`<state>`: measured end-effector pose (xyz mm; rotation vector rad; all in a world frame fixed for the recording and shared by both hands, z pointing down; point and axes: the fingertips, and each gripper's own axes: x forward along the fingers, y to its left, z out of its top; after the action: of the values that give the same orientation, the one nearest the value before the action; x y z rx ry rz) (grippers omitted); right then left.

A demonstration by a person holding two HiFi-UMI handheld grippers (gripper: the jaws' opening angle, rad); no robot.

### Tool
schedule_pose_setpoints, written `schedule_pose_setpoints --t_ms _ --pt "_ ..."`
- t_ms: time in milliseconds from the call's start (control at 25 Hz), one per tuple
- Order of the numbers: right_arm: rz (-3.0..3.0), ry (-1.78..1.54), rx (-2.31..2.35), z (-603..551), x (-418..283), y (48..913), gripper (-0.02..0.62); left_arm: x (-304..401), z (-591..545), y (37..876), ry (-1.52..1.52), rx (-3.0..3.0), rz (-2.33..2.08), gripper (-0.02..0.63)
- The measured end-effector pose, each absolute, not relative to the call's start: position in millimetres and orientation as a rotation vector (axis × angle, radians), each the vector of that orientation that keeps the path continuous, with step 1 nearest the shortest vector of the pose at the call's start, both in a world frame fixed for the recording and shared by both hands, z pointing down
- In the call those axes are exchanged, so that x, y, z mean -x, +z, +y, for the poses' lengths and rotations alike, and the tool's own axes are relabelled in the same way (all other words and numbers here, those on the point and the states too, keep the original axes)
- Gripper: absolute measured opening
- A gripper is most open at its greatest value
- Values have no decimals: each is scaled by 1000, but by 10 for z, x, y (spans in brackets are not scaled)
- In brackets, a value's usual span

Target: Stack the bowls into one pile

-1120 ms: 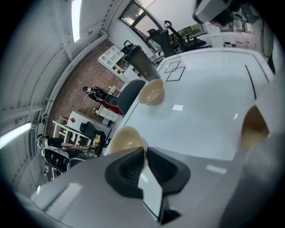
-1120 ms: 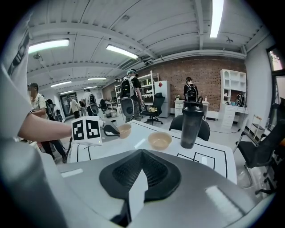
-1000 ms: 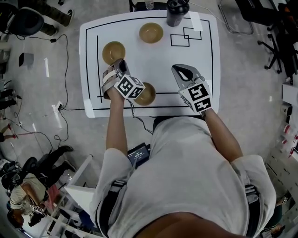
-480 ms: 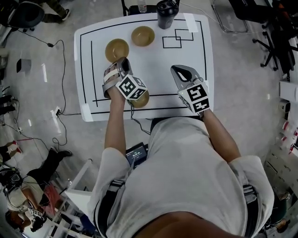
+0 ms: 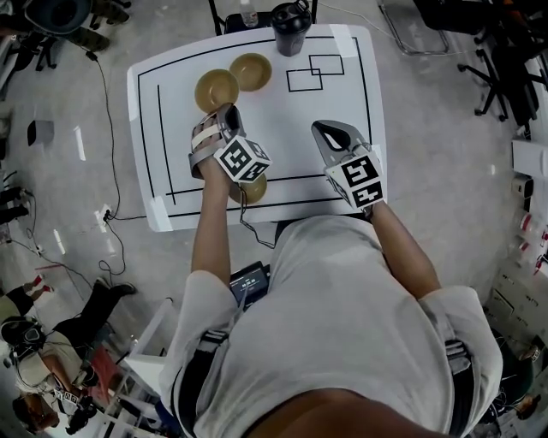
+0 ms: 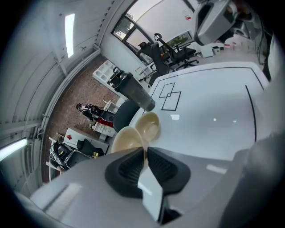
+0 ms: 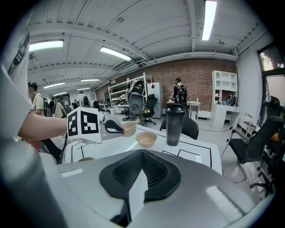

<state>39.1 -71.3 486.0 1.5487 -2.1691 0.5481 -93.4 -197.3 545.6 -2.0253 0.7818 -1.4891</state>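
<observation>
Left gripper: jaws drawn in narrow, clamped on the thin rim of a tan bowl. Contact is at the near edge of the rim; the rest of the held bowl extends beyond the jaw tips. In the right gripper view this bowl appears to sit slightly above the table surface, though its base cannot be confirmed clear.

Right gripper: pads closed against each other with nothing between them. It hovers over the near right part of the table, well apart from all bowls.

A second bowl, tan and upright, stands just beside the held bowl on its far right side. Whether the two rims touch cannot be determined.

A third bowl rests near the front edge of the table, partly covered in the head view by the left gripper's marker cube.

The table is white with a black line border. Two overlapping outlined rectangles are marked at its far right. A dark shaker bottle stands upright at the far edge, close to the second bowl.
</observation>
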Motion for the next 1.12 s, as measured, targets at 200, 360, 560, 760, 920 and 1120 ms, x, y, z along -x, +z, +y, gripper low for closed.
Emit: schedule_pose_setpoints --t_ms 200,360,560,760,920,1120 --pt "-2161 558 -1573 -741 -474 4868 0 774 -1993 5469 -1475 2030 746 29" --pt "-2148 569 -1593 -752 -559 4889 0 663 -2029 5490 -1468 2027 719 29" --pt "-2127 585 -1620 -733 -670 4904 0 506 -2034 5523 -1461 2031 680 31" --pt "-2111 594 -1640 -736 -766 4942 0 370 -2038 5601 -1458 2036 645 31" --pt "-2099 606 -1648 -725 -829 4959 0 302 -2045 5633 -1461 2036 628 31" --pt "-2086 614 -1659 -735 -881 4982 0 238 -2041 5693 -1462 2037 605 32"
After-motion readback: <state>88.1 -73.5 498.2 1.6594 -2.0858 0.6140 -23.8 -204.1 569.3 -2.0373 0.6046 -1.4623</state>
